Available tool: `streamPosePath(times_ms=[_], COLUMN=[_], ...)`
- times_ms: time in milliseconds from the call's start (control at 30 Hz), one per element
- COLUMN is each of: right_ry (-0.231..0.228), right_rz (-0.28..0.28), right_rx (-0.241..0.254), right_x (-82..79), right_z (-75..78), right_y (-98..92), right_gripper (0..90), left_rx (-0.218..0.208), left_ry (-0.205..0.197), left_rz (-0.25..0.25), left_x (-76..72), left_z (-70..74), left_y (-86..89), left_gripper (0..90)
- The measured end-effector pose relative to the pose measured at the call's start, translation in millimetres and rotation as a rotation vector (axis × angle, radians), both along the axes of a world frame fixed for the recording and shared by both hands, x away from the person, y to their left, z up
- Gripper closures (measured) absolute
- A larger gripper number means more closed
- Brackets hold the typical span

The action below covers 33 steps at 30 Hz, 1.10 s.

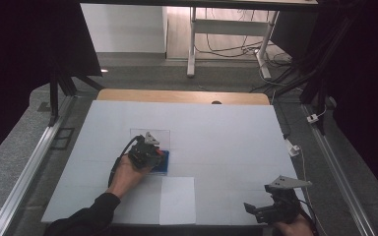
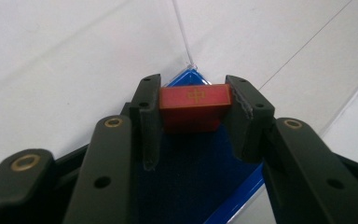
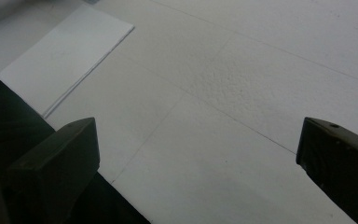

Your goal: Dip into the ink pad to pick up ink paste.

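High view: at left centre of the frame the left gripper (image 1: pixel 153 156) reaches down over a blue tray (image 1: pixel 163 165) that lies on the white table (image 1: pixel 226 137), with a clear sheet (image 1: pixel 140 133) just above it in the picture and a white sheet (image 1: pixel 177 199) just below and to its right. In the left gripper view the jaws are clamped on a red block (image 2: pixel 193 105), one pad against each end, and the block sits low over the tray's dark blue lining near its far corner; whether it rests on the lining or is just clear of it I cannot tell. The step in hand looks like the pick of the block out of the tray. The next move would call for a straight lift that clears the tray's rim without dragging the tray along. At lower right of the high view the right gripper (image 1: pixel 270 209) waits at the table's near edge, well apart from the tray, and its own view shows its jaws spread wide over bare table with nothing between them.
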State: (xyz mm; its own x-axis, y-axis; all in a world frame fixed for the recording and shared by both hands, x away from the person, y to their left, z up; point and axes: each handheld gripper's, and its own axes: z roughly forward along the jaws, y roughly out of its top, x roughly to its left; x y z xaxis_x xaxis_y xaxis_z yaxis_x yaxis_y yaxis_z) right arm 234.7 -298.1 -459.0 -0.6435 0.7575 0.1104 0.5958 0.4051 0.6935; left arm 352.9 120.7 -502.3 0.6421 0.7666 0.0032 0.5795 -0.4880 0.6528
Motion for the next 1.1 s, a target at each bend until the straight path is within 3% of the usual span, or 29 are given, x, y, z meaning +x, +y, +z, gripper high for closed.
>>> streamPosePath(times_ms=[67,233,433,633,767,1100], right_ry=[0.000,-0.001,-0.001,-0.002,-0.002,-0.005], right_rz=[0.000,-0.002,-0.001,-0.003,-0.001,-0.001], right_rx=[0.000,0.002,0.008,0.009,0.006,0.004], right_x=[-0.1,-0.2,-0.1,-0.5,-0.6,-0.9], right_z=[0.0,0.1,0.2,0.4,0.4,0.5], right_y=[0.0,-0.3,-0.9,-0.7,-0.6,-0.4], right_gripper=[0.0,0.0,0.0,0.0,0.0,0.0], left_rx=[0.000,-0.065,-0.046,-0.104,-0.125,-0.118], left_ry=[-0.001,0.037,0.036,0.010,0.015,0.049], left_rz=[0.001,-0.003,-0.022,-0.005,0.006,0.046], left_x=[0.0,4.5,4.9,3.3,2.3,0.4], left_z=[0.0,-0.9,4.5,17.3,22.3,20.8], left_y=[-0.1,8.6,10.5,26.4,38.2,64.6], left_gripper=[58.3,58.1,57.8,57.7,57.7,57.7])
